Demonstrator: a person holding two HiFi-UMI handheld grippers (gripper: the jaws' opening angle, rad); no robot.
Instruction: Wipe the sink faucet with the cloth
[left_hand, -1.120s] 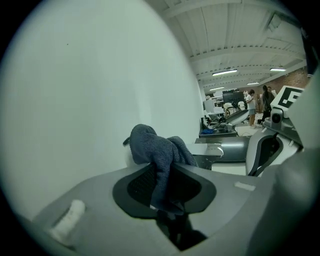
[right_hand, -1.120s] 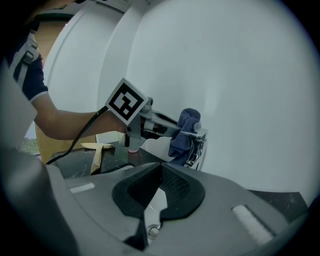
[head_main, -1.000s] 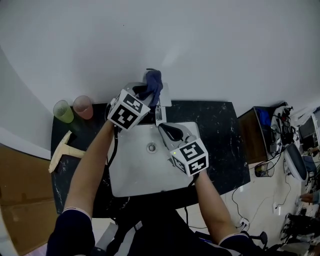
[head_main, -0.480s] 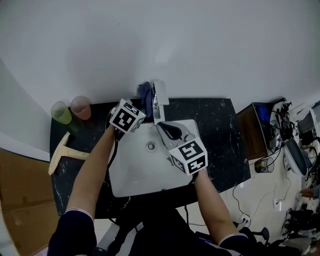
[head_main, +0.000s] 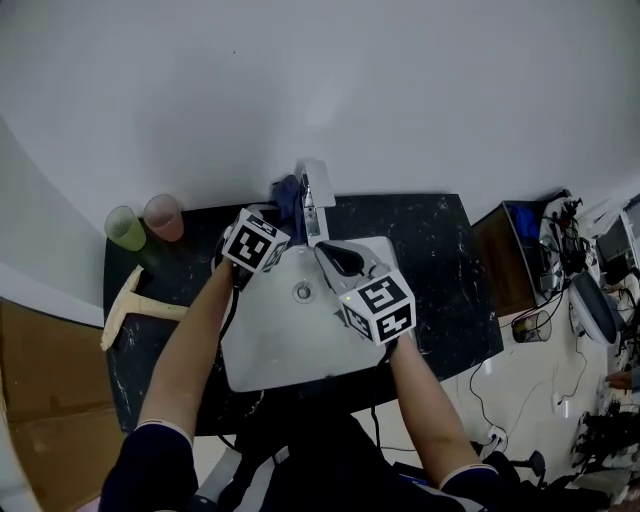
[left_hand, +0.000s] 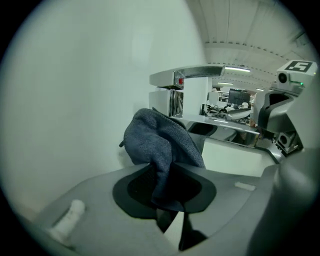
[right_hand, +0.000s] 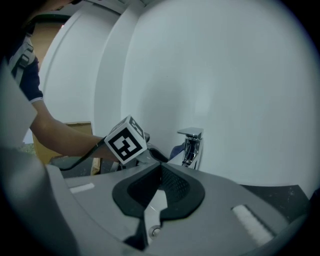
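A chrome faucet (head_main: 314, 205) stands at the back of a white sink (head_main: 260, 362), its spout also seen in the left gripper view as the faucet (left_hand: 192, 76) and in the right gripper view as the faucet (right_hand: 191, 145). My left gripper (head_main: 283, 215) is shut on a bunched blue-grey cloth (left_hand: 160, 145), held beside the faucet's left side; the cloth (head_main: 290, 195) shows behind the marker cube. My right gripper (head_main: 338, 262) hovers over the basin to the right of the drain (head_main: 302, 293), shut with nothing between its jaws (right_hand: 159, 192).
A green cup (head_main: 125, 227) and a pink cup (head_main: 163, 216) stand at the black counter's (head_main: 440, 260) back left. A pale scraper tool (head_main: 125, 310) lies on the left. The white wall rises directly behind the faucet.
My left gripper has come down with the cloth, from the top of the faucet to its left side. The right gripper has stayed where it was.
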